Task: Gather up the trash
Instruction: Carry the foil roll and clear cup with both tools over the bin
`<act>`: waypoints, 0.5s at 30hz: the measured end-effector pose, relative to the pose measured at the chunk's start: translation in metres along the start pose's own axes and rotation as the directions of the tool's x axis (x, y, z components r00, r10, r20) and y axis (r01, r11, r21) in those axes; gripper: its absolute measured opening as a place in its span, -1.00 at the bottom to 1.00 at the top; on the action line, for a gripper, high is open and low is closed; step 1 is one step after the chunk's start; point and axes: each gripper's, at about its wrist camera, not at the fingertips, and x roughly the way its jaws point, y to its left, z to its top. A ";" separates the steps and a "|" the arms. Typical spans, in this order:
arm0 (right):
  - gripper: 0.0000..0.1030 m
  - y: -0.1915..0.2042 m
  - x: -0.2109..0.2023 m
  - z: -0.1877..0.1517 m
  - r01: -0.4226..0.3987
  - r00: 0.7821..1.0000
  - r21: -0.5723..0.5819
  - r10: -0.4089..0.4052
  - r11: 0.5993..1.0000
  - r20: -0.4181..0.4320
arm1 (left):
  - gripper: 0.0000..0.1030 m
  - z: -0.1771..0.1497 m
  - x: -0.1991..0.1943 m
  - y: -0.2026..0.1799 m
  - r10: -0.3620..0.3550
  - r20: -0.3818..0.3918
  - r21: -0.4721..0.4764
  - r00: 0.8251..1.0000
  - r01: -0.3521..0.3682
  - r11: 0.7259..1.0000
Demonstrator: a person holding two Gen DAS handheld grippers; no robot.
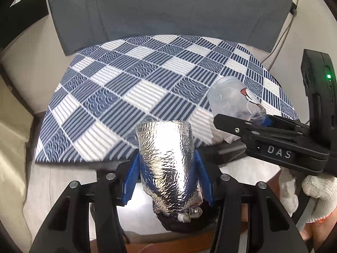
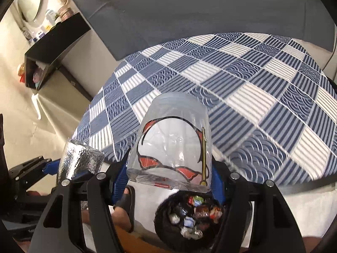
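Left wrist view: the left gripper [image 1: 168,164], black with blue ribbed pads [image 1: 131,179], is clenched on a crumpled silver-foil-wrapped cup-shaped piece of trash [image 1: 168,164]; one pad presses each flank and the foil piece stands roughly upright between them, its wider end away from the camera. Directly beneath it, partly hidden, lies the dark round trash bin [image 1: 181,225]. Beyond spreads a blue-and-white checked patterned mat [image 1: 147,84] on the pale floor, with a grey upholstered sofa [image 1: 168,10] behind it. At right, the right gripper [image 1: 259,122] enters from the side, carried by a hand in a white knitted glove [image 1: 311,196], and grasps a clear plastic cup with a red-and-black printed design [image 1: 231,99], tilted and held above the mat's near edge.

Right wrist view: the right gripper [image 2: 170,168] grasps the clear printed cup [image 2: 170,147] between its blue pads, base pointing away from the camera. Below the cup sits the bin [image 2: 160,217], a black round container holding assorted crumpled wrappers [image 2: 195,215]. At left, the foil piece [image 2: 80,160] shows in the left gripper [image 2: 63,166], just beside the cup but apart from it. A foot in a black slide sandal [image 2: 126,206] rests on the floor near the bin. A black shelf [image 2: 56,42] carrying small bottles stands at upper left, against the wall.
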 end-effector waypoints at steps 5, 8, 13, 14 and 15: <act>0.26 0.001 -0.013 -0.030 0.010 1.000 -0.008 -0.010 1.000 -0.013 | -0.04 -0.027 -0.006 -0.008 0.003 -0.016 0.006 1.000 -0.003 1.000; 0.26 0.004 -0.019 -0.044 0.014 1.000 -0.010 -0.014 1.000 -0.016 | -0.04 -0.039 -0.009 -0.013 0.003 -0.023 0.009 1.000 -0.002 1.000; 0.26 0.006 -0.028 -0.066 0.020 0.999 -0.008 -0.020 1.000 -0.028 | -0.04 -0.063 -0.008 -0.023 -0.008 -0.046 0.015 0.999 0.009 1.000; 0.26 0.006 -0.029 -0.069 0.021 0.999 -0.007 -0.021 1.000 -0.032 | -0.04 -0.067 -0.007 -0.025 -0.014 -0.053 0.013 0.999 0.015 1.000; 0.26 0.006 -0.031 -0.073 0.024 0.999 -0.007 -0.025 1.000 -0.036 | -0.05 -0.072 -0.006 -0.026 -0.020 -0.058 0.009 0.998 0.021 1.000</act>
